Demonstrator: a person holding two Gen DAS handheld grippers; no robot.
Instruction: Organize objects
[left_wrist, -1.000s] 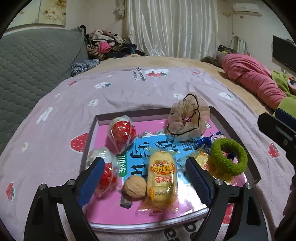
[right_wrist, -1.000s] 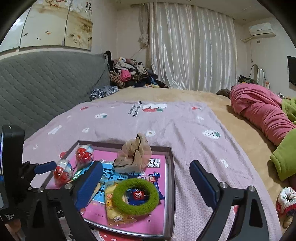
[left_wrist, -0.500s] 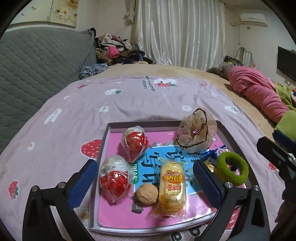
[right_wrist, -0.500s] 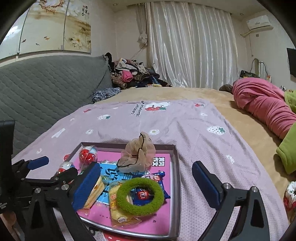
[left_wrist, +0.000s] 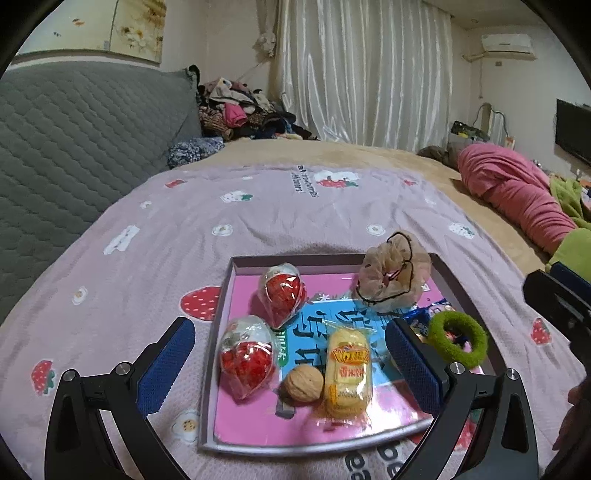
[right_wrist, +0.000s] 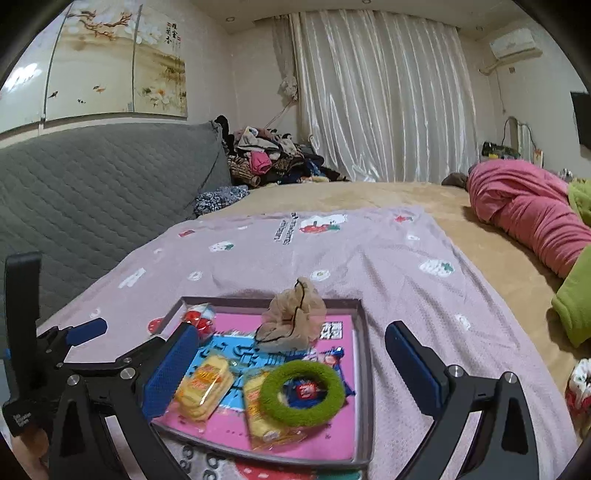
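A shallow rectangular tray with grey walls and a glossy pink-and-blue printed floor (left_wrist: 221, 295) is lying on a bed, on a lilac woven blanket printed with strawberries and flowers (left_wrist: 258, 221). The left gripper (left_wrist: 288, 363) is hovering over the tray's near end with its blue textured pads spread wide, released and grasping nothing. Between its fingers, seen from above, are lying a wrinkled brown walnut (left_wrist: 303, 383), a puffy yellow snack cake in a clear crinkly wrapper (left_wrist: 347, 371) just to the nut's three o'clock, and a strawberry-shaped sweet in shiny clear plastic (left_wrist: 245, 363) at its nine o'clock. A second strawberry-shaped sweet (left_wrist: 283, 293) is sitting toward twelve o'clock from the first, close to it. At the tray's far right corner, a frilly beige gauze scrunchie edged in black thread (left_wrist: 393, 275) is slumping in a soft heap. A fuzzy green ring-shaped hair tie (left_wrist: 457, 339) is resting at the tray's three o'clock side, on top of a blue foil packet (left_wrist: 424, 314).

The right gripper (right_wrist: 291, 360) is also standing wide open and empty, its left pad over the tray and its right pad over bare blanket. In that view the green ring is lying across another yellow wrapped snack (right_wrist: 258, 413), touching it.
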